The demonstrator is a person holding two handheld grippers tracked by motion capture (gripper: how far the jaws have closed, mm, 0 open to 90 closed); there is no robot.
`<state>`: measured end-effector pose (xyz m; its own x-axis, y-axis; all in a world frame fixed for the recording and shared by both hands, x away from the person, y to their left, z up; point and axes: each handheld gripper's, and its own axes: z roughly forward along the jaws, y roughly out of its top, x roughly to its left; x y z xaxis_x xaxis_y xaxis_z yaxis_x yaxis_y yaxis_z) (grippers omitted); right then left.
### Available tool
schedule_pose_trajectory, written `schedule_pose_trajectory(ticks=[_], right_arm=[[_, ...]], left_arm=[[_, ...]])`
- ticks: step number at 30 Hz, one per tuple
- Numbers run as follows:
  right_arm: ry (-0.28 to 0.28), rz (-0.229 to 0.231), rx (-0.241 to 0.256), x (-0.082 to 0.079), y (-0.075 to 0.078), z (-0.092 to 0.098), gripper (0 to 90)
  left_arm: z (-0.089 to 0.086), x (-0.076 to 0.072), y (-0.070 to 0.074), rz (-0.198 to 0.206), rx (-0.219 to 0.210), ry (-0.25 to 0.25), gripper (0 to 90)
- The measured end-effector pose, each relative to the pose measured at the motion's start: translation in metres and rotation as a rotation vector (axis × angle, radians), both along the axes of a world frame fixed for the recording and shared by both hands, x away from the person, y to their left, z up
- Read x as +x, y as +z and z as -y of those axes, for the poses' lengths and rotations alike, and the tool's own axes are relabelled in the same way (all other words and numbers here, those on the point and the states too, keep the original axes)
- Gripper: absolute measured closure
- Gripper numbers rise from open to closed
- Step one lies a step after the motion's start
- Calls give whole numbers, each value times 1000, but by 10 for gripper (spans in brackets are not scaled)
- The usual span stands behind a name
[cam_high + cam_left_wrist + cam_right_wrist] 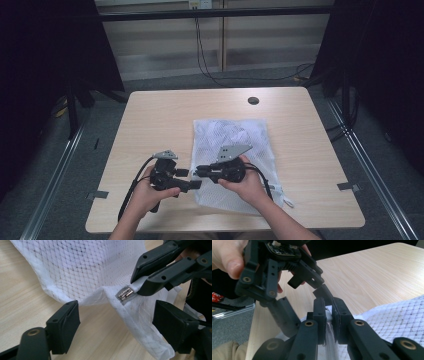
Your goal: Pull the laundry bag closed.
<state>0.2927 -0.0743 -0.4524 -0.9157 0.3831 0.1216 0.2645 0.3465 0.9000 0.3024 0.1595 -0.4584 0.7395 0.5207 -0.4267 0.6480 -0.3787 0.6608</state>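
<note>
**Opening the zipper of the mesh bag**

The white mesh laundry bag (235,150) lies flat at the middle of the table (150,115), a little to the lower right in the high view. Its metal zipper slider (125,294) sits on the bag's edge, in the centre right of the left gripper view. The right gripper (329,312) is closed narrow on the white pull tab (136,286) beside the slider, as both gripper views show. The left gripper (116,320) stands wide, its jaws on each side of the bag's corner, not touching the cloth.

To do this step well, I think the left gripper should close on the seam just beside the slider and hold it steady, while the right one pulls the tab along the zipper line, not upward, so the thin mesh does not bunch or tear.

The bag's lower edge is near the table's front edge in the high view. To the left and the top of the frame the wood is bare, except a dark round cap (253,100) far up, so there is room for pulling.
</note>
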Motion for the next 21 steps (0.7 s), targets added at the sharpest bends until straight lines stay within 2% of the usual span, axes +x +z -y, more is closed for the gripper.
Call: schedule_pose_trajectory(ticks=[5,7,13,16,21], right_arm=[[-2,4,6,0,0,1,820],[-2,6,8,1,1,1,820],[-3,2,12,0,1,1,820],[-6,3,10,0,1,0,820],[-5,2,10,0,0,-1,820]], left_arm=[[4,0,0,1,-2,-10,276],[6,1,0,-3,-2,-25,305],[8,1,1,-26,-6,-32,395],[8,1,2,-25,-6,-36,428],[8,1,4,-28,-3,-39,557]])
